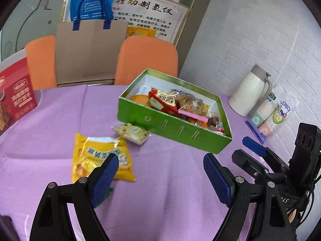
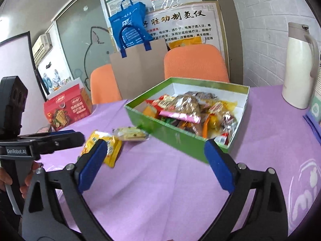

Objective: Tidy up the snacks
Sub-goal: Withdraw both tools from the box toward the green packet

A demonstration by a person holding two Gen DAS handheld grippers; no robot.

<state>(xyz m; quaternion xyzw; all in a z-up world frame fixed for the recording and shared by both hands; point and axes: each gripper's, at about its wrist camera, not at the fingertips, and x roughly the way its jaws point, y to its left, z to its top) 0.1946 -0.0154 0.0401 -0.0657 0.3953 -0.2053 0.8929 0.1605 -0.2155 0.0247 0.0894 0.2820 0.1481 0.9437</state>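
Two snack packets left outside the green box (image 1: 172, 134) on the purple-covered worktop (image 1: 152, 190), presumably the last to go in: a yellow packet (image 1: 100, 156) lying flat at about 7 o'clock from the box, and a small pale cracker packet (image 1: 131, 133) between it and the box's near wall, just beside that wall. Box already heaped with mixed wrappers in red, orange, pink and clear film, so little room left on top. Left gripper (image 1: 160, 167) held low over the cloth with fingers wide apart and empty, one pad overlapping the yellow packet's right edge in its own view, likely lining up for a grasp. Right gripper (image 2: 155, 154) likewise spread and empty, at 5 o'clock from the box's near corner. Yellow packet glossy, puffy, slightly crumpled; likely slippery and soft under a pinch
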